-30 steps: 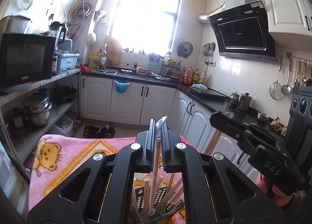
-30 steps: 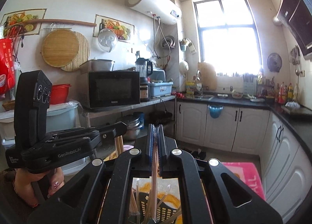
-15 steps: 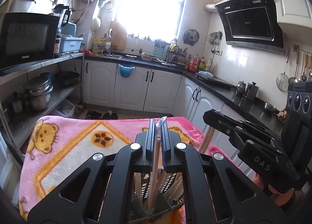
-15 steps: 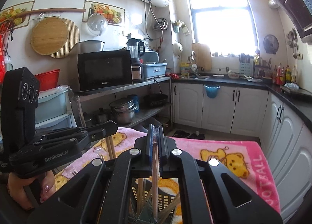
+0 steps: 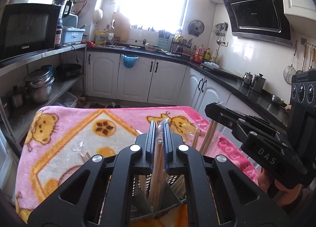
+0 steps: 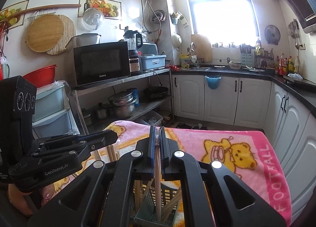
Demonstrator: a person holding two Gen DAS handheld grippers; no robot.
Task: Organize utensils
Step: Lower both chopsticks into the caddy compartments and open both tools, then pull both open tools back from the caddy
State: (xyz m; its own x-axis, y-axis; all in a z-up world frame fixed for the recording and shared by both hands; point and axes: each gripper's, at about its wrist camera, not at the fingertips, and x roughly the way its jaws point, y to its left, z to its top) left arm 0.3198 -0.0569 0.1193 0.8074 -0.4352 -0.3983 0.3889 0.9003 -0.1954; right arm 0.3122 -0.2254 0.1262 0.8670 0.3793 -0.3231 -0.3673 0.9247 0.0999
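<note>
Standing near-upright — wrapped chopsticks (image 5: 158,159), tip seemingly binward

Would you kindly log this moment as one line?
left tongs: shut on wrapped chopsticks | right tongs: shut on chopsticks | both over holder | on pink blanket

Both handheld grippers are matte black plastic with silver round screws and blue-ribbed finger pads, the left gripper (image 6: 110,138) marked "GenRobot.AI", the right gripper (image 5: 212,109) "DAS".

Wrapped chopsticks (image 5: 158,159) upright over slotted utensil holder (image 6: 158,203), loose pairs inside
</note>
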